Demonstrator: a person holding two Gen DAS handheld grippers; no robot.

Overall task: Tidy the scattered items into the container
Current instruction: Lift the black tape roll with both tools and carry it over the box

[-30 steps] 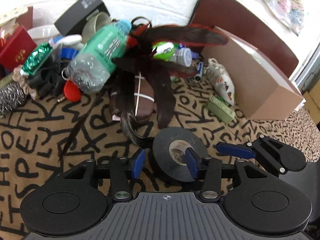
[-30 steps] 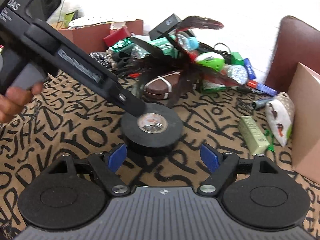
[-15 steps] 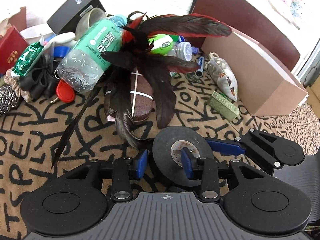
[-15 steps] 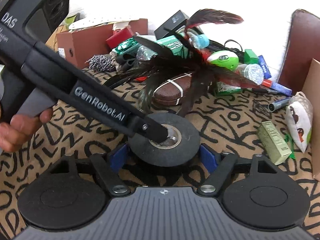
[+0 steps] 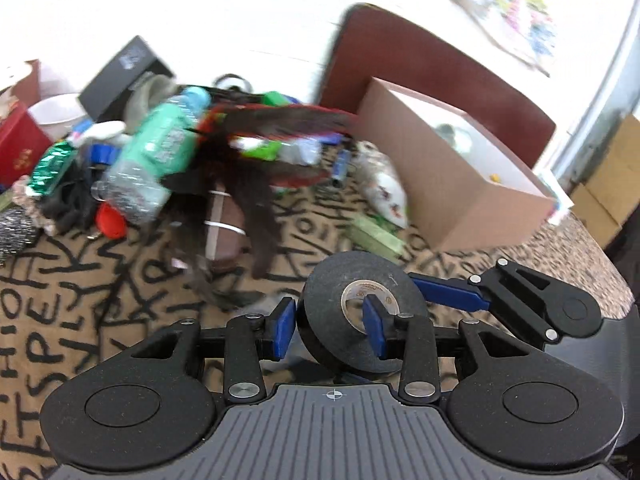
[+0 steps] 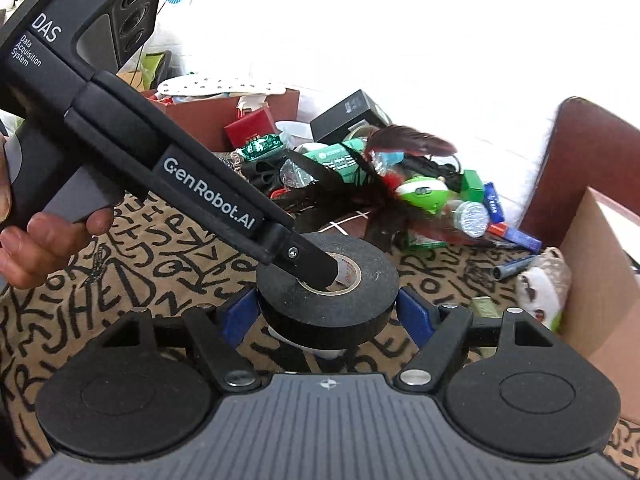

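Observation:
A black roll of tape (image 5: 360, 312) (image 6: 328, 284) is held off the patterned cloth. My left gripper (image 5: 330, 330) is shut on its ring, one finger outside, the other in the core hole. My right gripper (image 6: 326, 316) has its blue pads on either side of the roll, close to its rim; whether they touch it is unclear. The open cardboard box (image 5: 448, 172) (image 6: 600, 264) stands to the right, with small items inside. Scattered items lie behind: a green water bottle (image 5: 156, 160), dark feathers (image 5: 256, 184), a small brown football (image 5: 224, 228).
A dark red chair back (image 5: 432, 68) stands behind the box. A green packet (image 5: 376, 236) and a printed pouch (image 5: 384, 192) lie beside the box. A red box (image 5: 16, 148), white cup and black box (image 5: 124, 68) sit at the far left.
The tape roll has been lifted off the cloth in my left gripper and carried up and right toward the box. My right gripper has stayed around the roll.

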